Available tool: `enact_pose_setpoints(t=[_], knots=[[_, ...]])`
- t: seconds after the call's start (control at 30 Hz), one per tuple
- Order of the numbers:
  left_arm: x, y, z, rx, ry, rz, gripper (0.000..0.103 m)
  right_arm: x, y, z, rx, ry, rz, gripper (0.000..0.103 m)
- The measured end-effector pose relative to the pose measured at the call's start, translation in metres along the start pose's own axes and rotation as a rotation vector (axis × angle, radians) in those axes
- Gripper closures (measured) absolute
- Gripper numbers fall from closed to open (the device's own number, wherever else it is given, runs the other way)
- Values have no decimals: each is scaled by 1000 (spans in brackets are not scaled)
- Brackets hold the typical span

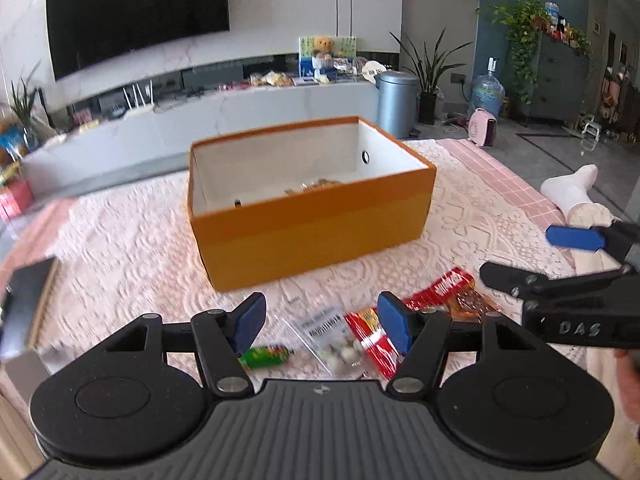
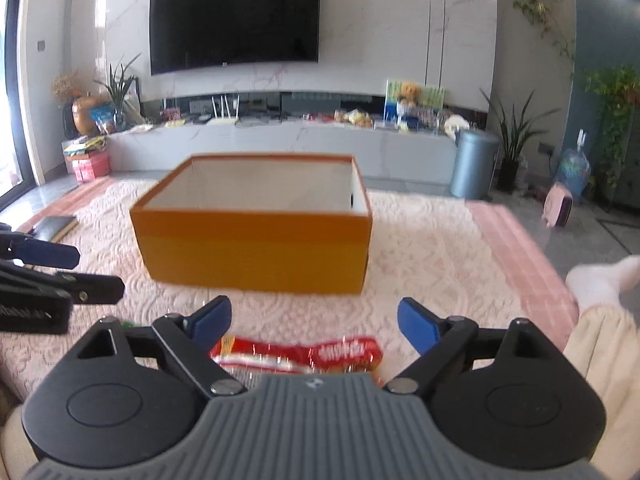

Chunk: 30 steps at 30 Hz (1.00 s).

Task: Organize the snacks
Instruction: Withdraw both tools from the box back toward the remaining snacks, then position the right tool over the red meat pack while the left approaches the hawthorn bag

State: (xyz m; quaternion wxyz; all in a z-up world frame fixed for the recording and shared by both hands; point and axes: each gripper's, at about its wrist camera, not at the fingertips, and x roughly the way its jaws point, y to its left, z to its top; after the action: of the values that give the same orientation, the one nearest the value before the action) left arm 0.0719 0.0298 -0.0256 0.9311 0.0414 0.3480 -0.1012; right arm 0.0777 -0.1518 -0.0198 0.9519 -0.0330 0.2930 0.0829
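Observation:
An open orange box (image 1: 312,236) stands on the pale quilted cover, with a few snacks (image 1: 316,186) on its floor. Loose snacks lie in front of it: a green packet (image 1: 264,356), a clear bag of white sweets (image 1: 336,346), a red packet (image 1: 370,340) and a red-and-brown packet (image 1: 456,290). My left gripper (image 1: 322,316) hangs open just above the clear bag and the red packet, gripping nothing. My right gripper (image 2: 314,312) is open over a red packet (image 2: 304,354), short of the box (image 2: 252,248). Each gripper shows in the other's view, the right gripper (image 1: 518,254) and the left gripper (image 2: 100,272).
A dark book (image 1: 28,312) lies on the cover to the left. A person's socked foot (image 2: 600,280) rests at the right edge. Behind the box are a long TV console (image 2: 280,144), a grey bin (image 2: 474,164) and potted plants.

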Motion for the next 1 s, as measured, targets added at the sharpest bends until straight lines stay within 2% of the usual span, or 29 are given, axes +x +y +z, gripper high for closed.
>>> enact_pose_setpoints(t=[0.13, 0.33, 0.5, 0.63, 0.73, 1.0], knots=[[3, 1, -7, 6, 18, -7, 28, 13, 4, -12, -18, 43, -18, 15], [19, 9, -12, -47, 64, -45, 28, 26, 4, -25, -35, 77, -34, 15], [35, 3, -16, -37, 106, -63, 28, 37, -4, -28, -10, 113, -24, 15], [48, -4, -20, -24, 133, -109, 28, 49, -14, -32, 16, 144, -50, 15], [60, -6, -25, -25, 149, -106, 28, 59, -23, -37, 45, 170, -68, 17], [84, 10, -32, -150, 180, -80, 28, 80, -33, -48, 16, 211, -88, 27]])
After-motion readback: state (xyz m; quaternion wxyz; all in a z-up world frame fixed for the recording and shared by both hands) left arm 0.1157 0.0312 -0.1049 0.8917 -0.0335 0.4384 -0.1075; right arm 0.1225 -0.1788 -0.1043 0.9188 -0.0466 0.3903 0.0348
